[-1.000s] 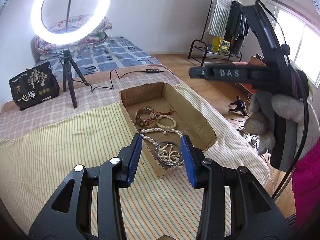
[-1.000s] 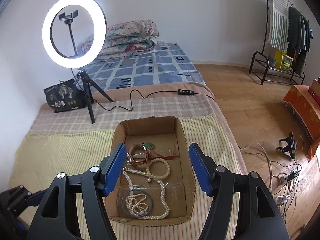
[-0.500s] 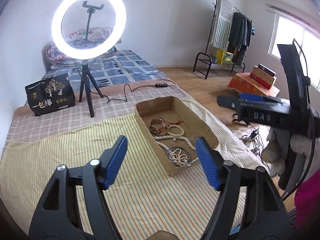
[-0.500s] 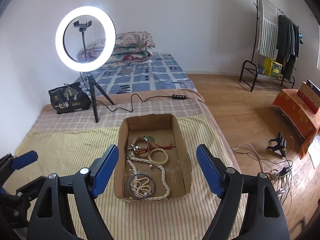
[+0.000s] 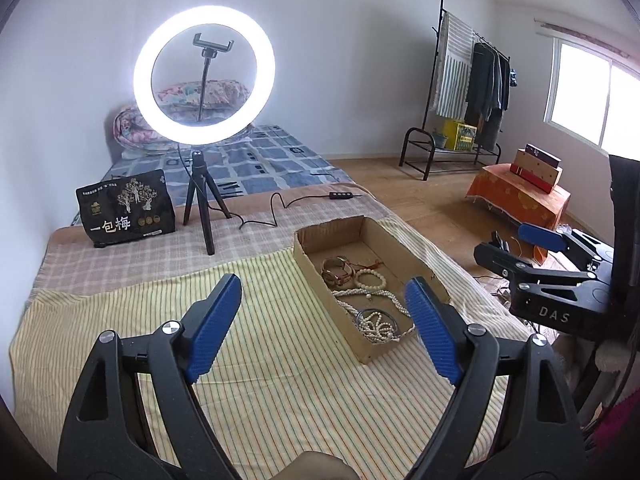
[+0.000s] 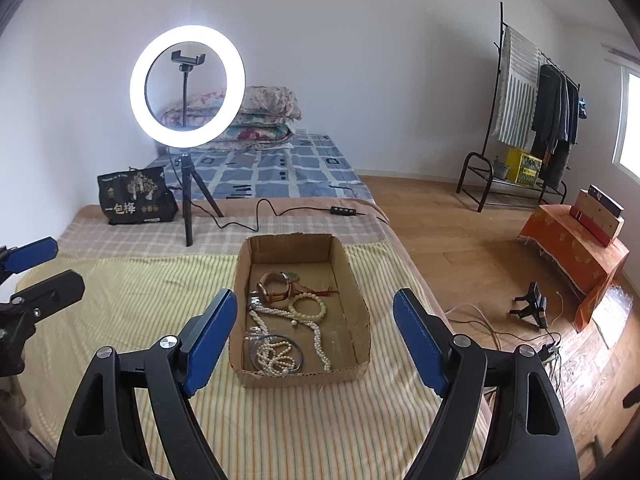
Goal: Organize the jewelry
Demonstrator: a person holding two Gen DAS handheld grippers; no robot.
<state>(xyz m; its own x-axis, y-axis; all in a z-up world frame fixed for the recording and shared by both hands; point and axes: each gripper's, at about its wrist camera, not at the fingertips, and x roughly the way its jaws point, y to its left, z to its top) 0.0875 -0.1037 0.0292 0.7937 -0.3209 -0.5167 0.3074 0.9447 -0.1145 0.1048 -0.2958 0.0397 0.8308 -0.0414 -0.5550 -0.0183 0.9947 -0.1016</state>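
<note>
The bed, under a striped yellow sheet, carried a shallow cardboard box near its right edge, and all the jewelry lay inside it. Behind the box a ring light stood on a small tripod beside a black bag. The left gripper hung above the sheet to the left of the box with its jaws spread wide and nothing between them; the right gripper hung over the box's near end, jaws likewise wide apart and empty. Largest of the pieces was a long pearl necklace, looped loosely along the box floor; it looked light, limp and slippery, likely to slide and trail if pinched at one bead, so a hold across a doubled run of strand seemed safest. At the near end a thin bangle ringed a heap of pearls; the bangle looked stiff and could be taken across its rim, while the heap seemed tangle-prone. Mid-box lay a pale bead bracelet, probably elastic and best pinched across its band. At the far end a watch with a tan strap sat touching a red-corded charm; the case looked hard and smooth, so the strap offered the better grip.
</note>
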